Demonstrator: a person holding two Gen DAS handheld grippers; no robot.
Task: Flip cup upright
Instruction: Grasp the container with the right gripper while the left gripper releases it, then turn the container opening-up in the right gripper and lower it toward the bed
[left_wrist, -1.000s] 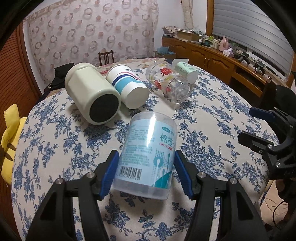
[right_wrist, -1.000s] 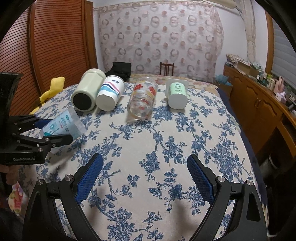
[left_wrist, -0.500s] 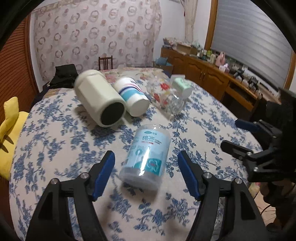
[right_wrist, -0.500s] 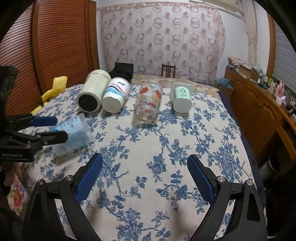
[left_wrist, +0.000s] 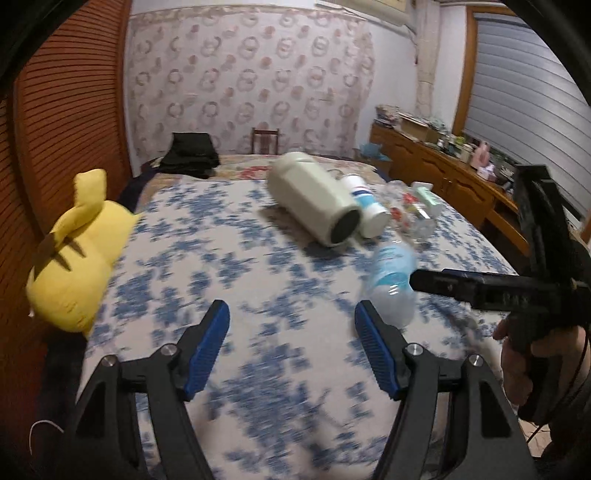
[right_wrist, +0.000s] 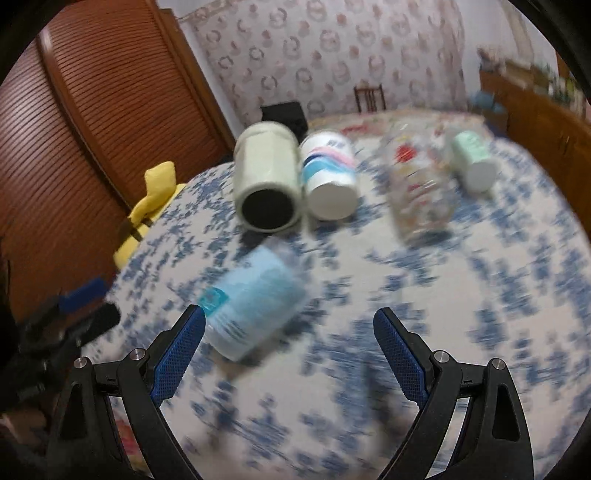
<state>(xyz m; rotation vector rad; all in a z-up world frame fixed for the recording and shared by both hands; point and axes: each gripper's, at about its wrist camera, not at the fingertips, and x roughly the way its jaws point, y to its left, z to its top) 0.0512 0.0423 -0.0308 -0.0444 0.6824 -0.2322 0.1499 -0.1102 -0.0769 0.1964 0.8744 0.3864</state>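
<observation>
Cups: five are lying on their sides on the blue-flowered bed cover (right_wrist: 498, 295).
Clear cup with blue label (right_wrist: 255, 302): it is lying down, nearest to both cameras, with nothing gripping it. In the right wrist view it is lying just in front of the left blue finger. The picture is blurry.
Cream cup (right_wrist: 266, 181): it is lying on its side, showing its dark round end.
Striped cup (right_wrist: 328, 177): it is lying just beside the cream cup.
Flowered glass (right_wrist: 421, 184): it is lying to the right of the striped cup.
Small green cup (right_wrist: 474, 162): it is lying farthest right.
Left hand-held gripper (left_wrist: 291, 341): its blue fingers are standing wide apart over the bed, holding nothing.
Right hand-held gripper (right_wrist: 290, 349): its fingers are spread wide too, holding nothing.
Yellow plush toy (left_wrist: 77, 251): it is sitting at the left edge of the bed.
</observation>
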